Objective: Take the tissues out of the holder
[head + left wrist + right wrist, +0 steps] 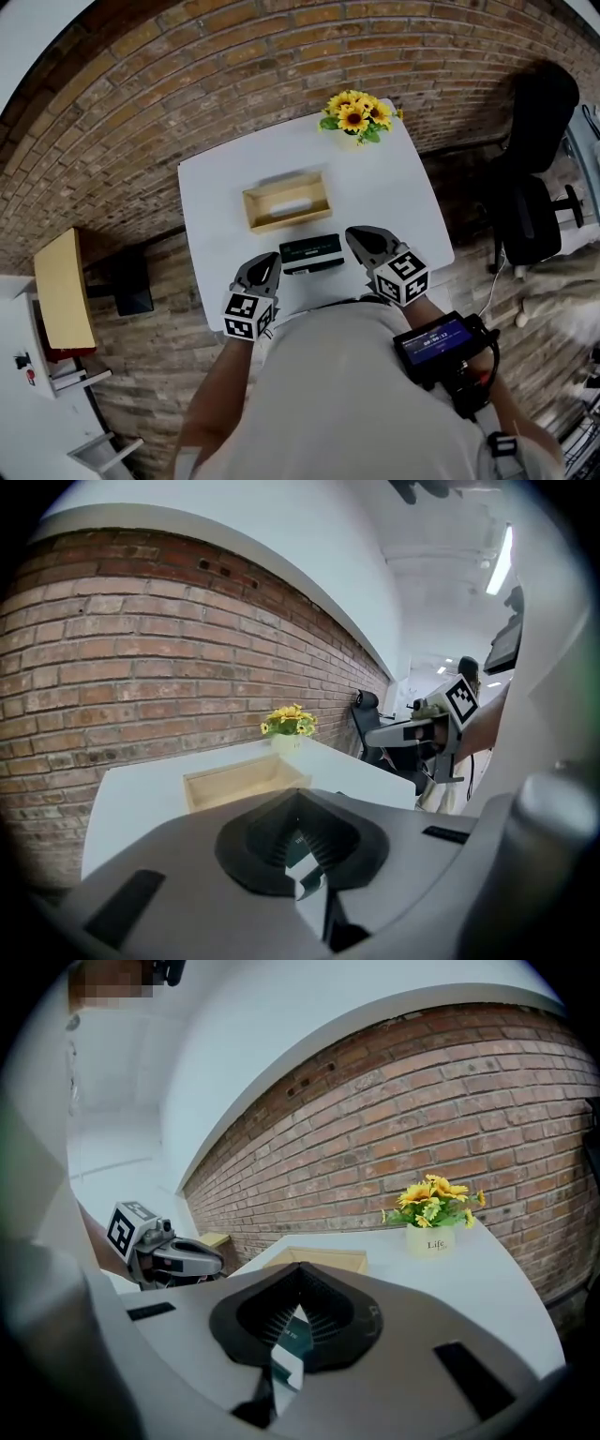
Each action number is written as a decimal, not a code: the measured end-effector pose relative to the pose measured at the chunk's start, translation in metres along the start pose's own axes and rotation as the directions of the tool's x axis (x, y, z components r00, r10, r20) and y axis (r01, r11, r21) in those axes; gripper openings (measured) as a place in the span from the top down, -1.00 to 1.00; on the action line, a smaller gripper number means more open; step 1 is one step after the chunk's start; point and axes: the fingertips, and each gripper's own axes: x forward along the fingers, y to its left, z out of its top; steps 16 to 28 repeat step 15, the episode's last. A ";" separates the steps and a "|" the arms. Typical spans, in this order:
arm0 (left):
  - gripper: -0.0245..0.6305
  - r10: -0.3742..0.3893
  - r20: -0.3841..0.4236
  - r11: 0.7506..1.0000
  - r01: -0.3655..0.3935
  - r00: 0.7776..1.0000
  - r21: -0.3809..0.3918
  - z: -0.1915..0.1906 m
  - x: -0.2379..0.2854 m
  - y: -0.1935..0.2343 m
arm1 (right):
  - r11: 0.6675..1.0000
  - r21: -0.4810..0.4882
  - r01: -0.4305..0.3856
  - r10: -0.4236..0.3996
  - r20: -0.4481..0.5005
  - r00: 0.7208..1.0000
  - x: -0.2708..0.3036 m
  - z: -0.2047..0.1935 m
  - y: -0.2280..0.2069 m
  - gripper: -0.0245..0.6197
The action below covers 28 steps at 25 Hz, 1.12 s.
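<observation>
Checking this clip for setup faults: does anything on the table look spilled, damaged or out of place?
Nothing spilled or broken. The wooden holder, potted sunflowers and dark pack sit neatly on the white table; the pack lies outside the holder, just on the person's side of it.

We see a white table (394, 187) set against brick. A wooden holder (287, 202) sits mid-table, open side up. A dark tissue pack (312, 254) lies just in front of it, apart from it. The left gripper (266, 260) is just beside the pack's left end and the right gripper (357, 236) just beside its right end. Sunflowers (356, 114) stand at the far edge.
</observation>
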 end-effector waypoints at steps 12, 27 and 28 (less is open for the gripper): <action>0.90 0.008 0.004 1.000 -0.008 1.000 -0.008 0.006 0.002 0.012 | 1.000 -0.015 -0.012 0.012 0.004 1.000 0.011 0.003 0.001 0.90; 0.90 0.020 0.022 1.000 -0.020 1.000 0.001 0.014 0.008 0.018 | 0.999 -0.034 -0.022 0.023 0.010 1.000 0.019 0.011 -0.004 0.90; 0.90 0.020 0.022 1.000 -0.020 1.000 0.001 0.014 0.008 0.018 | 0.999 -0.034 -0.022 0.023 0.010 1.000 0.019 0.011 -0.004 0.90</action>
